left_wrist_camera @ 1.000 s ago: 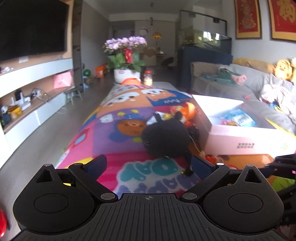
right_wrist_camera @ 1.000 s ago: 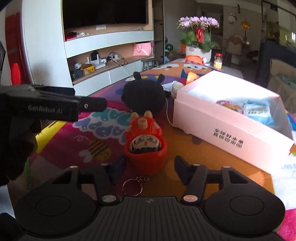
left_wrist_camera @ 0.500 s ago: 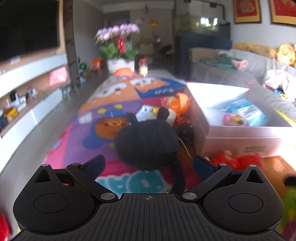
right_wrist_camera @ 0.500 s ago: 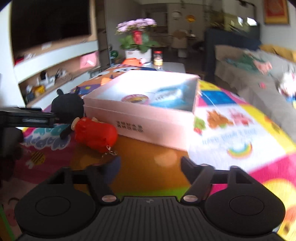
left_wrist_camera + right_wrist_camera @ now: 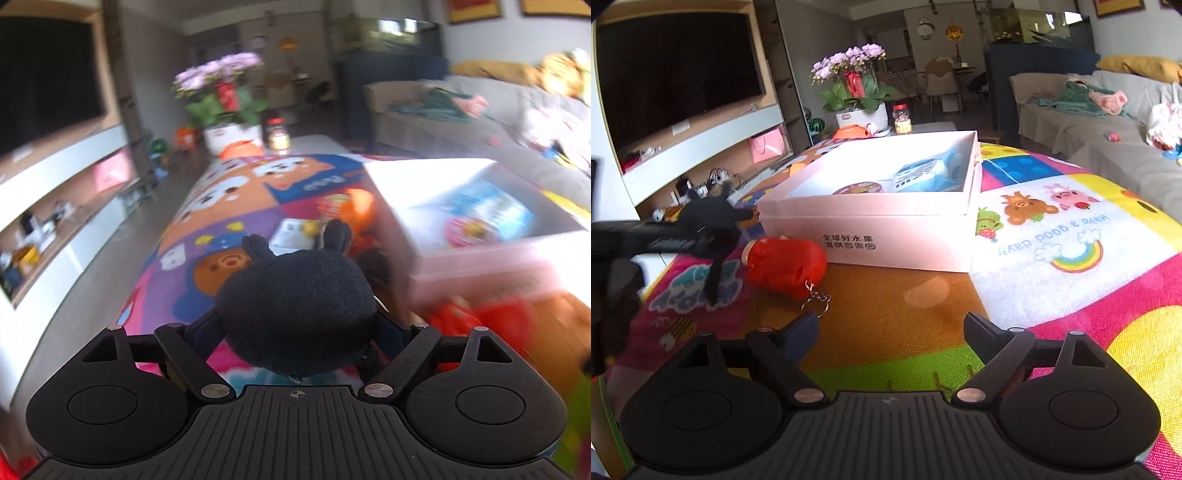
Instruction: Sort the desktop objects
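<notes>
A round black plush toy (image 5: 299, 302) with two small ears fills the gap of my left gripper (image 5: 299, 334). Its jaws are closing and the fingers press into the plush's sides. In the right wrist view the same plush (image 5: 709, 212) sits at that gripper's tip, a dark strand hanging below it. A red doll keychain (image 5: 785, 264) lies on its side against the pink box (image 5: 886, 236), left of my right gripper (image 5: 890, 323). That gripper's jaws are opening with nothing between them. The box holds a blue packet (image 5: 934, 170) and a round pink tin (image 5: 858, 189).
A bright cartoon mat (image 5: 1071, 295) covers the table. An orange toy (image 5: 354, 206) and a white card (image 5: 291, 236) lie beyond the plush. A flower pot (image 5: 857, 110) and a jar (image 5: 902, 120) stand at the far end. A sofa (image 5: 1108, 122) runs along the right.
My left gripper moved up to the black plush and closed around it. My right gripper opened, let go of the red doll, which now lies tipped over, and swung right.
</notes>
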Available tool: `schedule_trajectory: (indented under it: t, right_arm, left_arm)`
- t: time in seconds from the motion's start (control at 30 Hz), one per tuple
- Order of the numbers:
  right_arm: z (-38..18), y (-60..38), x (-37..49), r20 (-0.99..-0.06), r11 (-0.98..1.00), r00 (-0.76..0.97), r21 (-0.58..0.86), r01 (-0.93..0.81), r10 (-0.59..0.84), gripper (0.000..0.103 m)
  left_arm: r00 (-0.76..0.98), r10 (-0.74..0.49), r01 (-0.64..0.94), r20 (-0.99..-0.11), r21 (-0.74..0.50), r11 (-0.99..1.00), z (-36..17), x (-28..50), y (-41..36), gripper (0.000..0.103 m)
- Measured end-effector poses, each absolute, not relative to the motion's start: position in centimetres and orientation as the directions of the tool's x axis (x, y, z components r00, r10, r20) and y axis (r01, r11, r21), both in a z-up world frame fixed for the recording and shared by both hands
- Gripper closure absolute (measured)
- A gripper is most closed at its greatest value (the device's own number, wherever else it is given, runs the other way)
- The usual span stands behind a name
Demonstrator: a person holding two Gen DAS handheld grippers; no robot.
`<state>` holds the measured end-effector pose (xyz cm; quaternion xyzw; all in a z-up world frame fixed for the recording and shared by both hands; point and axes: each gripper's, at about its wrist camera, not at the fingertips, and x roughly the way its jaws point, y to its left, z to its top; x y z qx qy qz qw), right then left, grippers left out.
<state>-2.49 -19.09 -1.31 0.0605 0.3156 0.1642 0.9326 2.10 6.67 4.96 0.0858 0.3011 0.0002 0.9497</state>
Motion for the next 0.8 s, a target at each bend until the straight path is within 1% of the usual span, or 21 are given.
schedule_trajectory:
  t: [0.17,0.27,0.37,0.5,0.57,0.67,0.77,0.8]
  right_arm:
    - [-1.2,-19.0,-2.8,-0.559,0.940,0.755,0.206,-0.273,0.342,0.016]
    - [-1.0,-18.8,-3.0,-0.554,0.940,0.759,0.191,-0.284,0.342,0.016]
    - [-0.6,-18.2,-3.6,-0.546,0.935,0.762,0.140,-0.326,0.348,0.016]
    - [0.7,-16.8,-4.8,-0.554,0.907,0.744,0.052,-0.417,0.374,0.016]
    - [1.7,-15.8,-5.5,-0.552,0.885,0.736,0.007,-0.465,0.391,0.016]
    - [3.4,-13.6,-6.7,-0.532,0.826,0.725,-0.082,-0.558,0.438,0.016]
    - [4.8,-10.5,-7.9,-0.492,0.745,0.709,-0.166,-0.646,0.506,0.016]
    - [5.0,-9.3,-8.1,-0.491,0.712,0.692,-0.187,-0.677,0.529,0.016]
  left_arm:
    - [0.793,-0.059,0.194,-0.606,0.159,0.968,7.7,-2.7,6.4,0.014]
    - [0.775,-0.106,0.237,-0.623,0.132,0.962,8.6,-4.4,6.6,0.013]
    - [0.738,-0.136,0.257,-0.661,0.090,0.962,7.8,-5.0,6.7,0.012]
    - [0.705,-0.146,0.240,-0.694,0.039,0.970,5.6,-4.2,6.8,0.011]
    - [0.718,-0.156,0.220,-0.679,0.008,0.975,5.6,-3.8,7.1,0.008]
    - [0.774,-0.162,0.179,-0.612,-0.034,0.983,7.0,-3.8,8.3,0.006]
    - [0.833,-0.112,0.106,-0.542,-0.042,0.993,8.7,-3.9,10.0,0.003]
    - [0.850,-0.087,0.077,-0.520,-0.040,0.996,9.0,-4.1,10.6,0.003]
